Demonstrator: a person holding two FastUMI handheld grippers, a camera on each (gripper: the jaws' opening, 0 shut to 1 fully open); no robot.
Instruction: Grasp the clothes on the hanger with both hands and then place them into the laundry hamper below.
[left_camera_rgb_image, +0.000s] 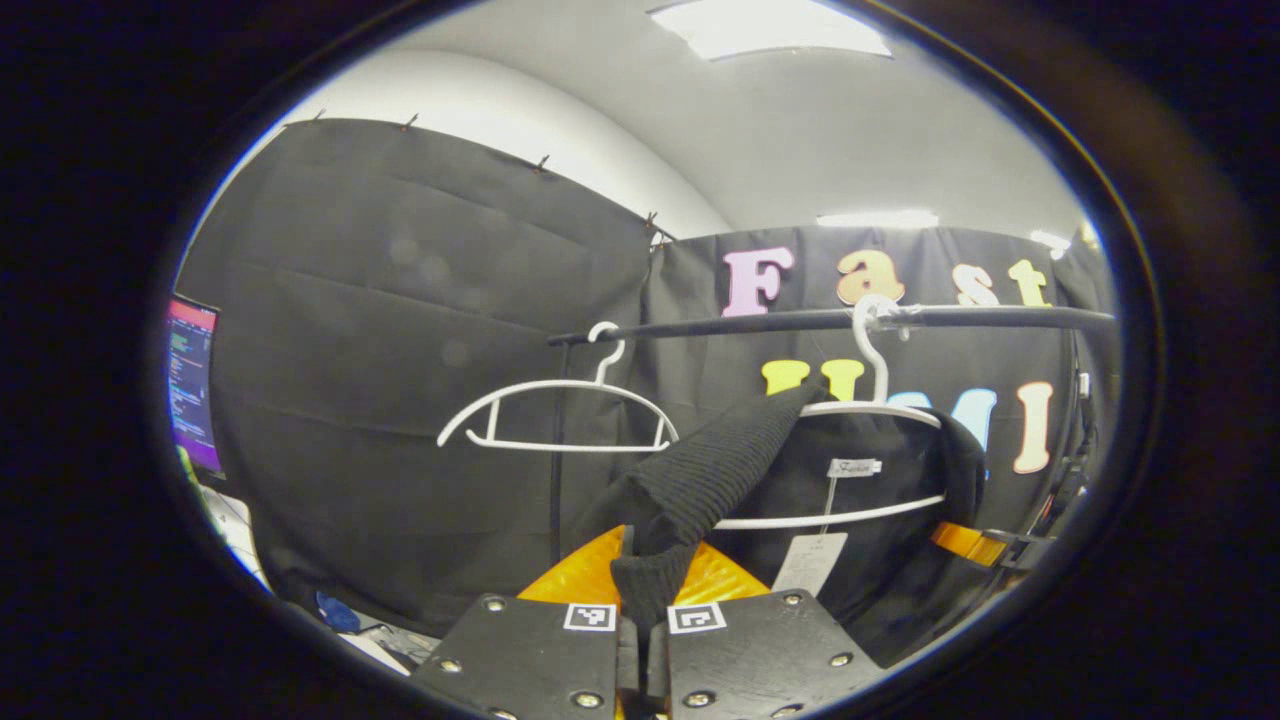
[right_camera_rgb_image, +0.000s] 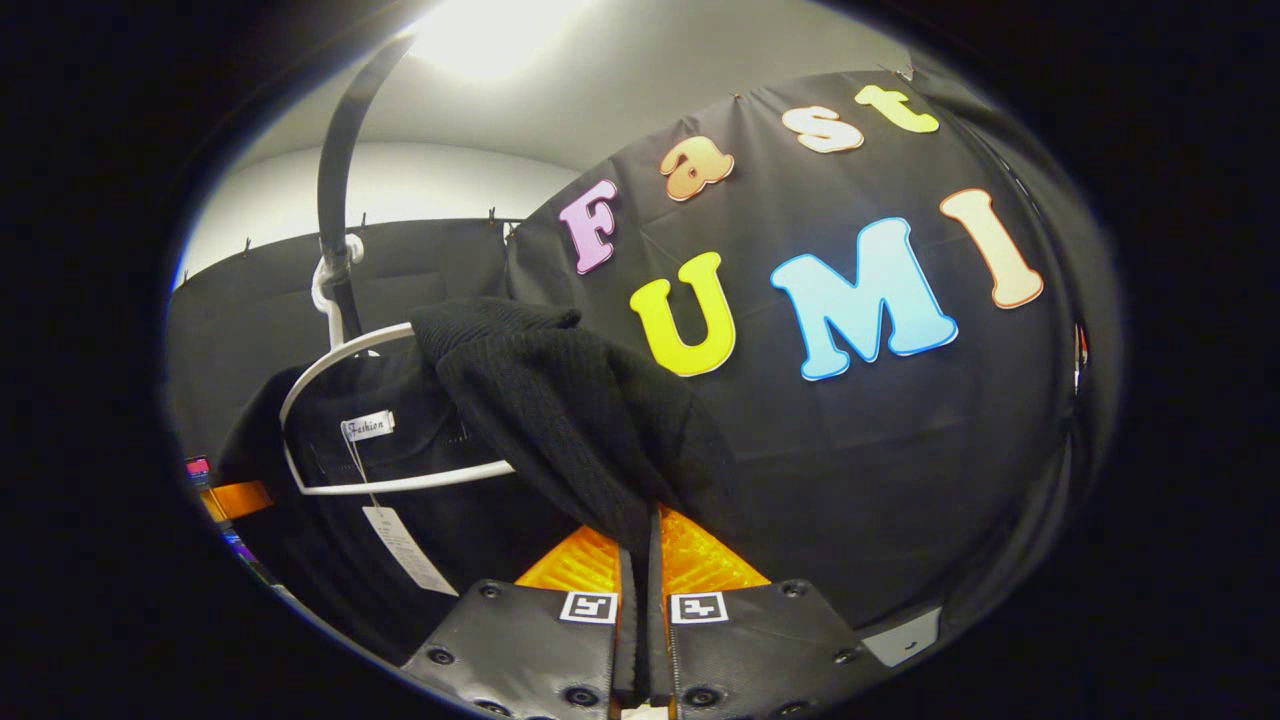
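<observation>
The black garment (left_camera_rgb_image: 850, 480) hangs on its white hanger (left_camera_rgb_image: 868, 410) from the rail (left_camera_rgb_image: 830, 320) — your left tool (left_camera_rgb_image: 643, 590) is clamped on one knit shoulder, your right tool (right_camera_rgb_image: 640, 560) on the other. An empty hanger (left_camera_rgb_image: 557, 415) hangs beside it.

Your black rail (left_camera_rgb_image: 800, 320) runs level before booth wall. Two white hangers hook over it: bare hanger (left_camera_rgb_image: 560, 415) near upright post, loaded hanger (left_camera_rgb_image: 870, 400) carrying black knit garment (left_camera_rgb_image: 720, 470).
</observation>
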